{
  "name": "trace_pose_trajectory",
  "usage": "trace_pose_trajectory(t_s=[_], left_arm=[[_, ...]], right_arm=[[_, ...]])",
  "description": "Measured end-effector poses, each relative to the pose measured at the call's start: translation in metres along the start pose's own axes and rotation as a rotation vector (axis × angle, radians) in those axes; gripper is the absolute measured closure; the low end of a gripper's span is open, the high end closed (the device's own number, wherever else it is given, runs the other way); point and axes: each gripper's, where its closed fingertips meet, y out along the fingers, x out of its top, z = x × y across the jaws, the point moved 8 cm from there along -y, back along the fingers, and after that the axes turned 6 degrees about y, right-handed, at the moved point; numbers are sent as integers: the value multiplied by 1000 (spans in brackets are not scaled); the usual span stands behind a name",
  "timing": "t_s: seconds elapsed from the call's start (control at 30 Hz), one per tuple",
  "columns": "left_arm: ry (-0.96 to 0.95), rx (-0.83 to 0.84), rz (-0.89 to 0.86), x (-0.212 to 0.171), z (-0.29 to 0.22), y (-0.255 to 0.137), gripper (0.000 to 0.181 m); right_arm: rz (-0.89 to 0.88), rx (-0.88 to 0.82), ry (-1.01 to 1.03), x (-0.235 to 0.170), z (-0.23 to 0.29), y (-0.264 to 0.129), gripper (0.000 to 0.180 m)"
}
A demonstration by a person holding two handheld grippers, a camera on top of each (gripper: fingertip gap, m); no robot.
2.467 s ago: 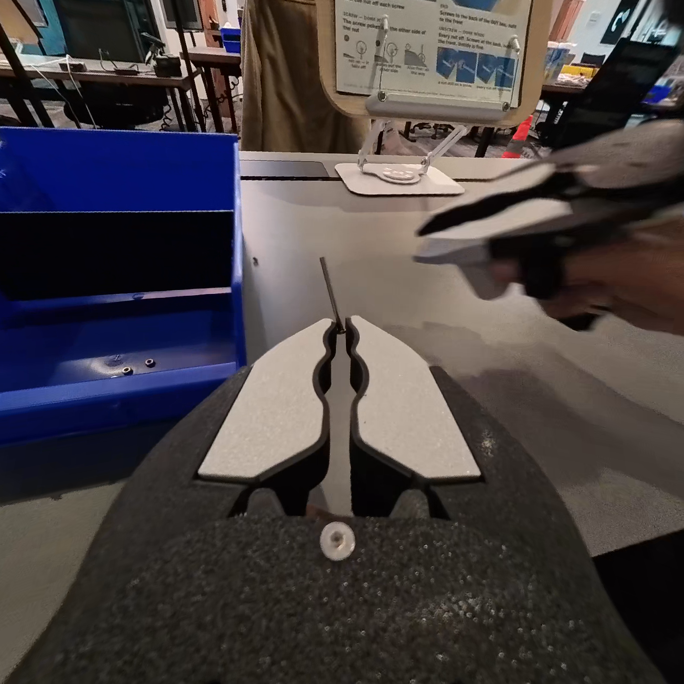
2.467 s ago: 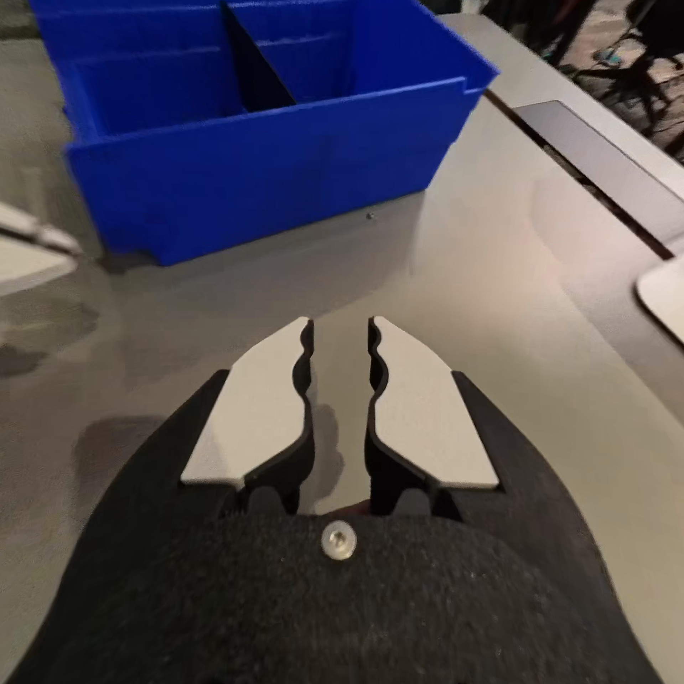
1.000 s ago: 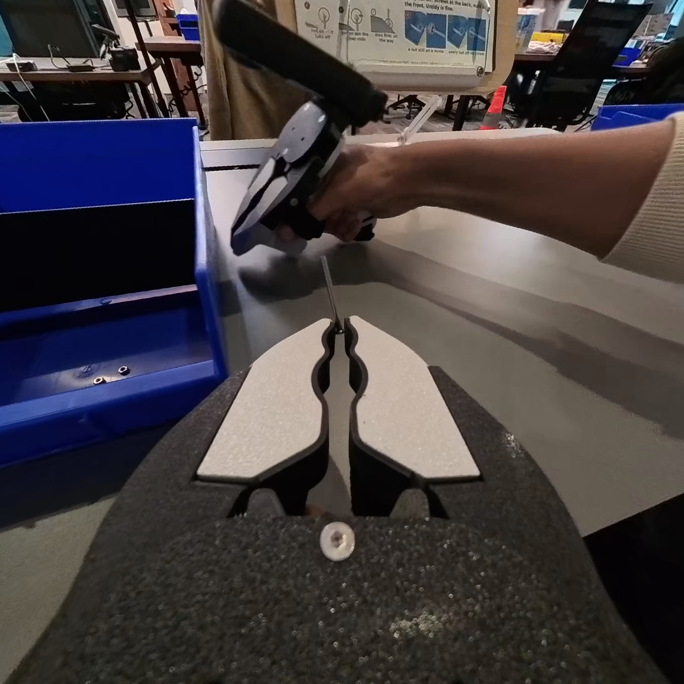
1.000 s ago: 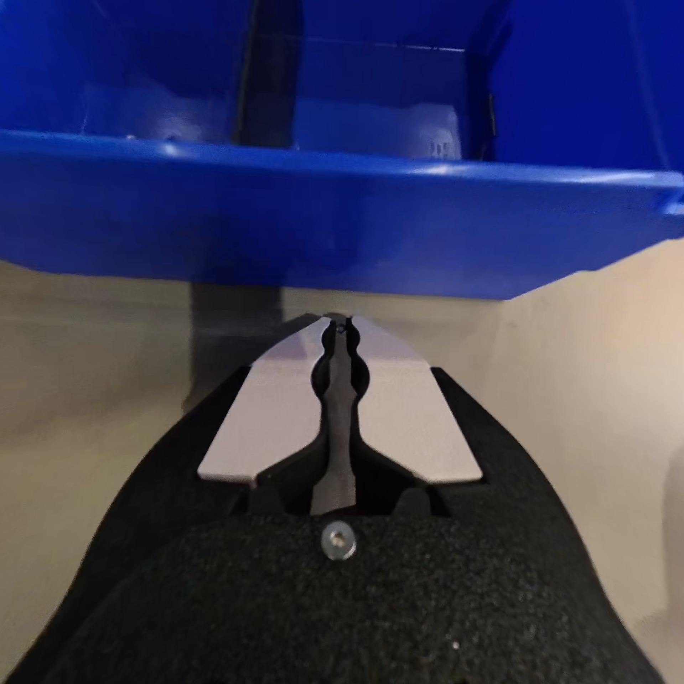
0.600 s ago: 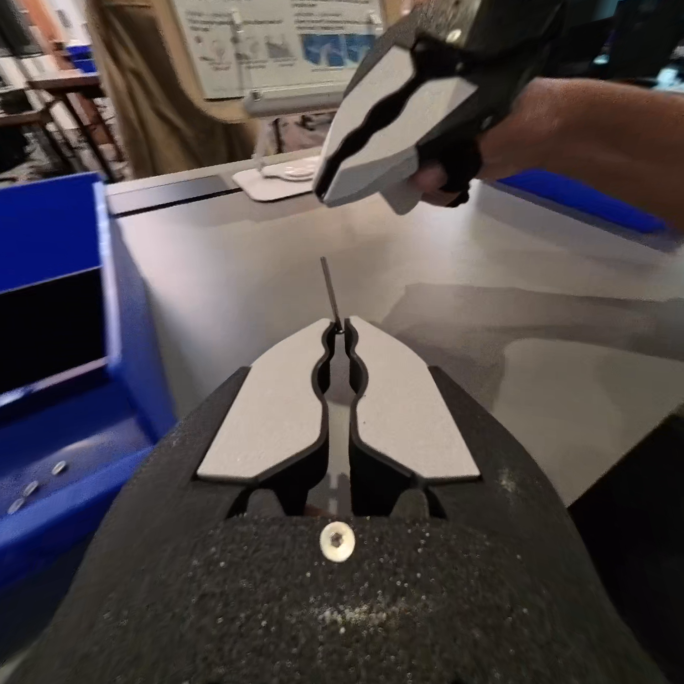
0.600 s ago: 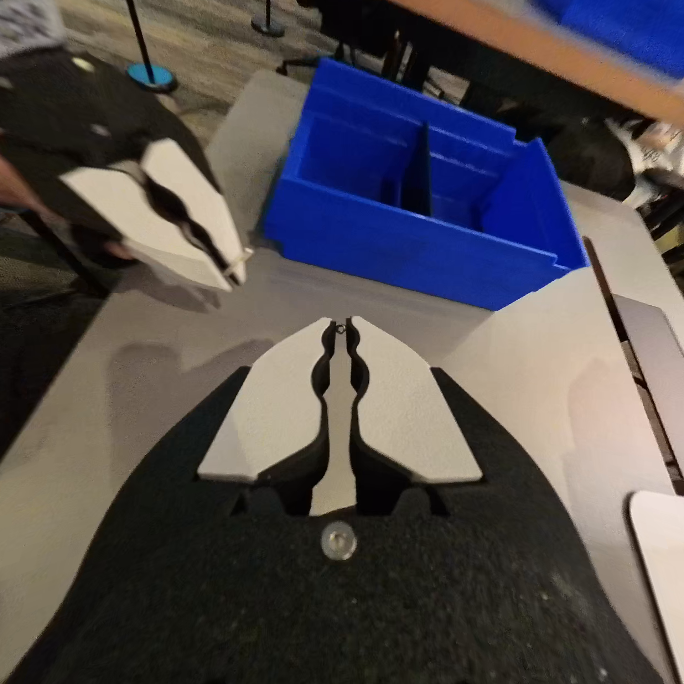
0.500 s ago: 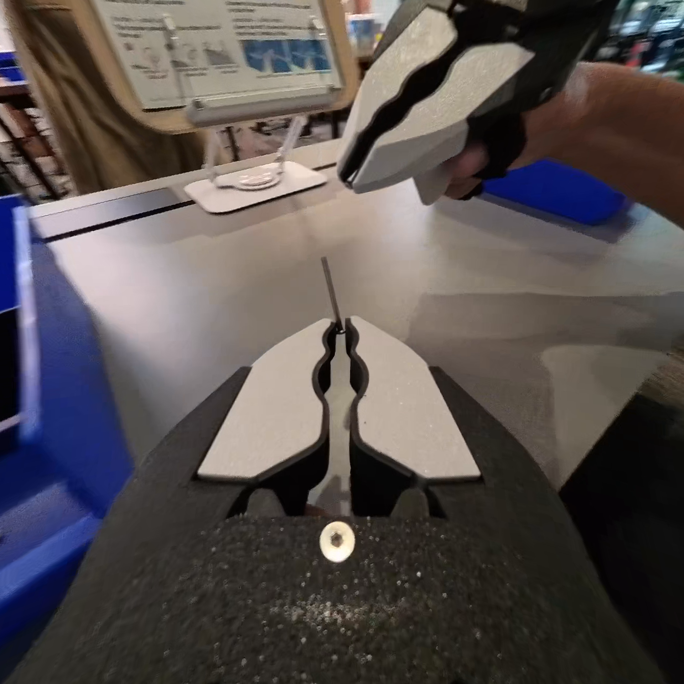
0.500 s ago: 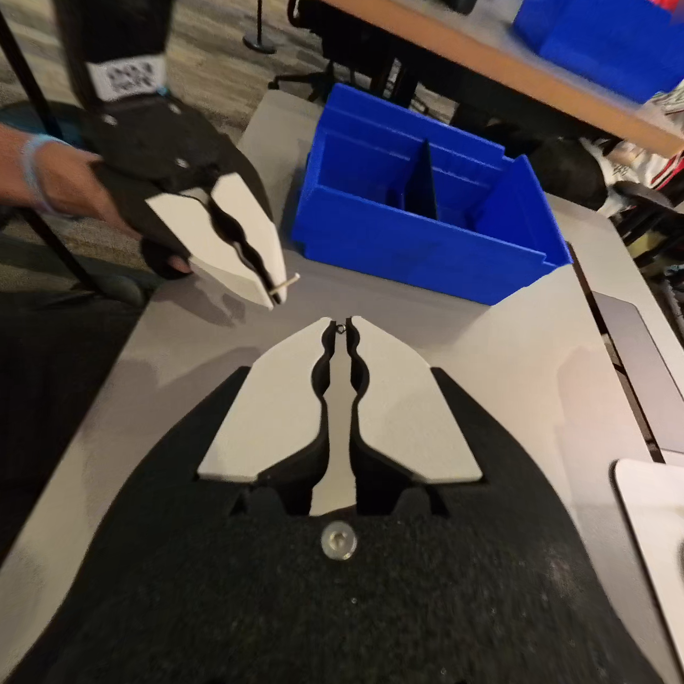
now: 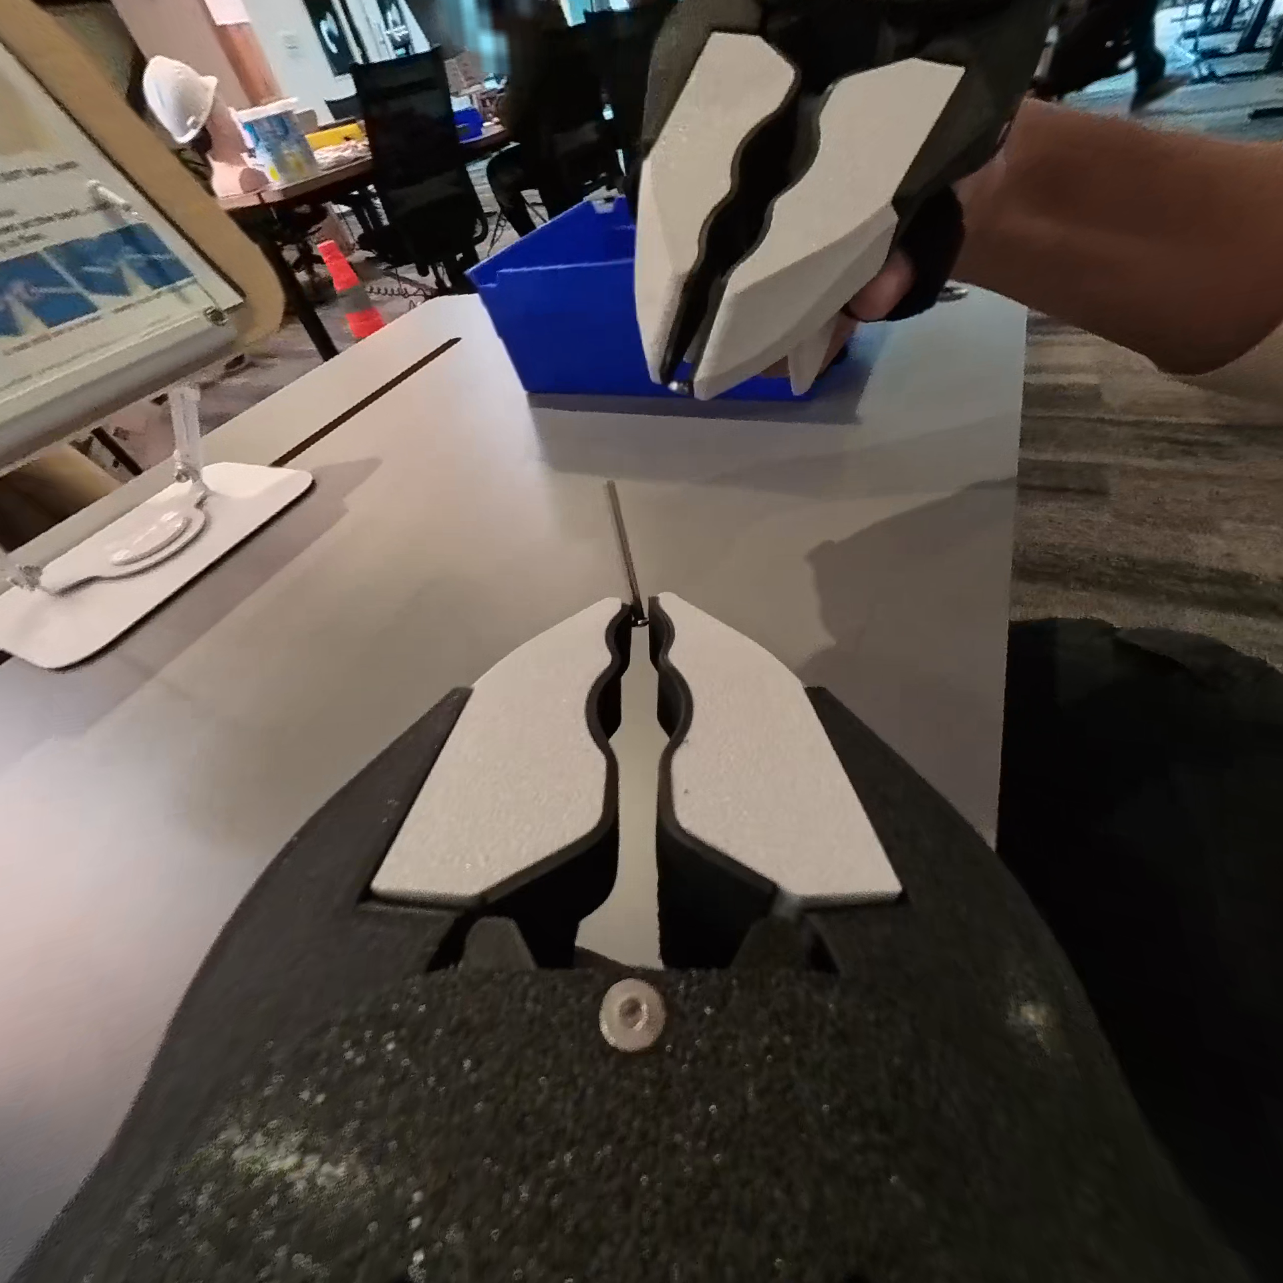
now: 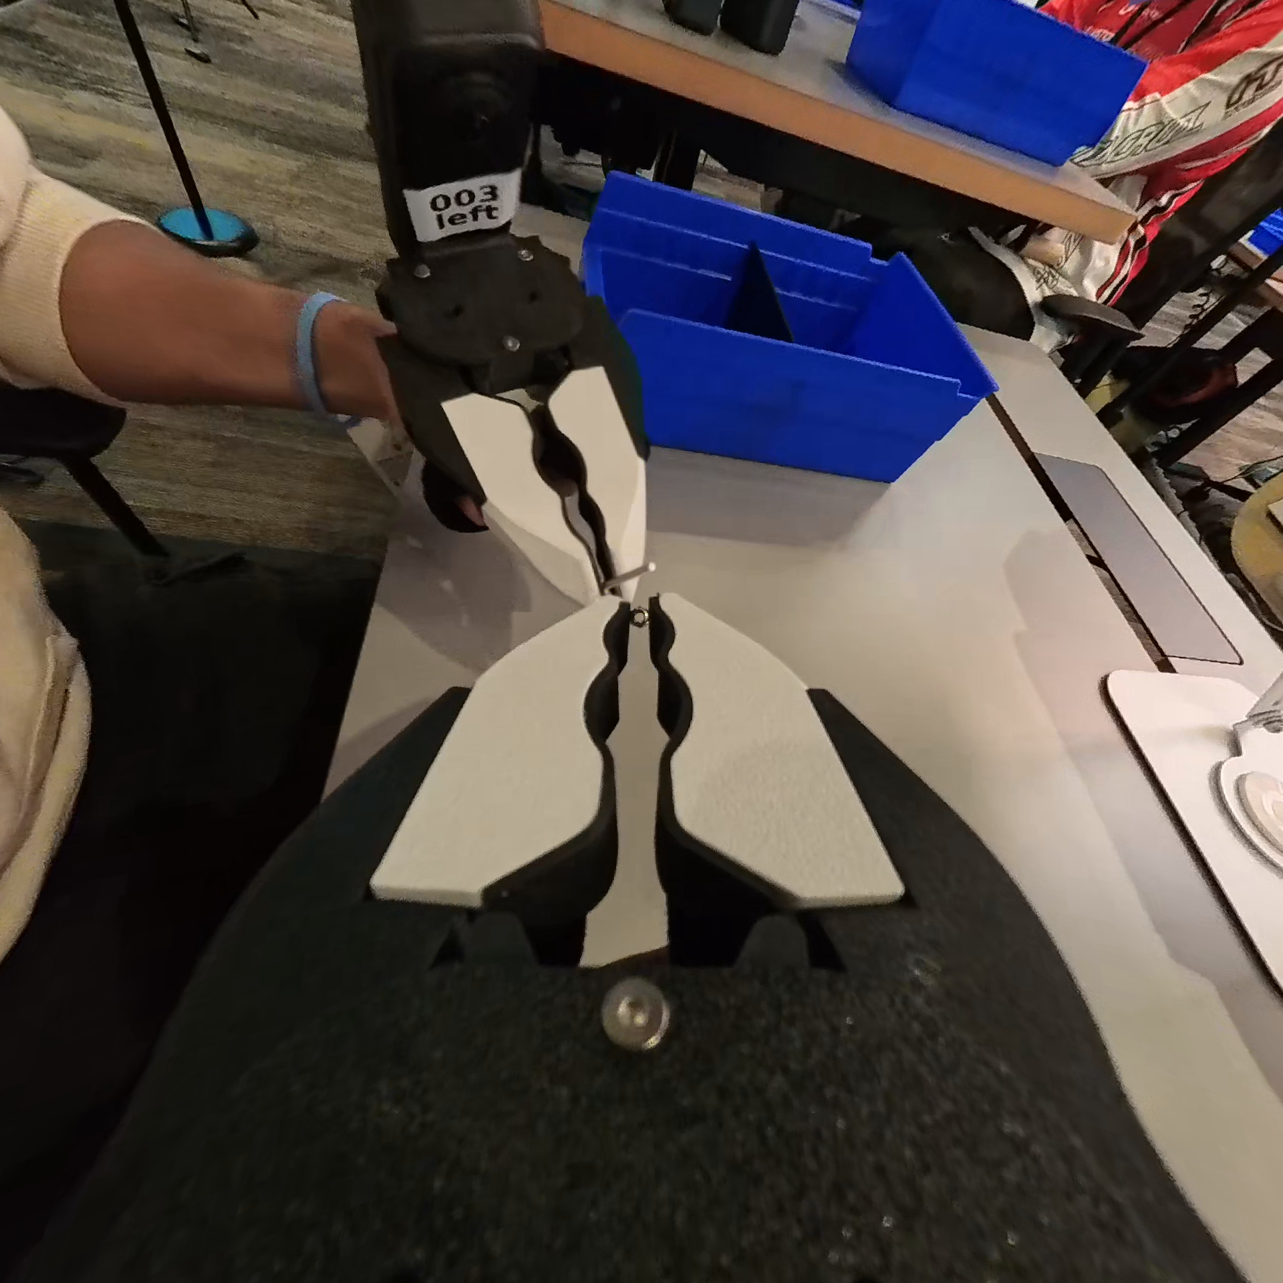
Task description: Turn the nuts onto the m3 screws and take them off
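My left gripper [image 9: 639, 612] is shut on the head end of a thin dark M3 screw [image 9: 623, 545] that sticks forward past its fingertips. My right gripper [image 10: 639, 611] is shut on a small nut [image 10: 639, 616] at its very tips. In the left wrist view the right gripper [image 9: 684, 380] hangs above and beyond the screw tip, nut [image 9: 681, 384] at its tips, apart from the screw. In the right wrist view the left gripper [image 10: 616, 582] points toward me with the screw [image 10: 630, 573] just above the nut.
A blue divided bin [image 10: 798, 396] stands on the grey table [image 10: 868, 625] behind the grippers; it also shows in the left wrist view [image 9: 576, 326]. A sign on a white stand base [image 9: 153, 534] sits at the left. The table edge [image 9: 1007, 625] is close on the right.
The right gripper went to the blue bin, shut on a nut and came back. Both grippers have swung to face each other, nut now close to the screw tip.
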Motion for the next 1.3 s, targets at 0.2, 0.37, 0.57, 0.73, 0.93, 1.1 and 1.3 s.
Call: trace_pose_trajectory(t_s=[0.2, 0.37, 0.57, 0.73, 0.93, 1.1, 1.3], left_arm=[[29, -40, -12, 10, -6, 8, 177], [38, -56, -17, 13, -10, 9, 176], [56, -62, -28, 15, -13, 8, 176], [65, -62, -28, 14, -15, 7, 176], [84, -22, -17, 11, -15, 7, 177], [58, -4, -28, 10, -13, 7, 177], [45, -4, -44, 8, -13, 7, 177]], right_arm=[[15, 28, -9, 3, 3, 1, 174], [18, 35, -20, 5, 3, 4, 175], [34, 57, -12, 7, 4, 6, 174], [47, 88, 13, 6, 4, 7, 174], [56, 114, 93, 1, -3, 9, 174], [27, 109, 132, -2, -5, 11, 174], [26, 113, 142, -5, -5, 16, 174]])
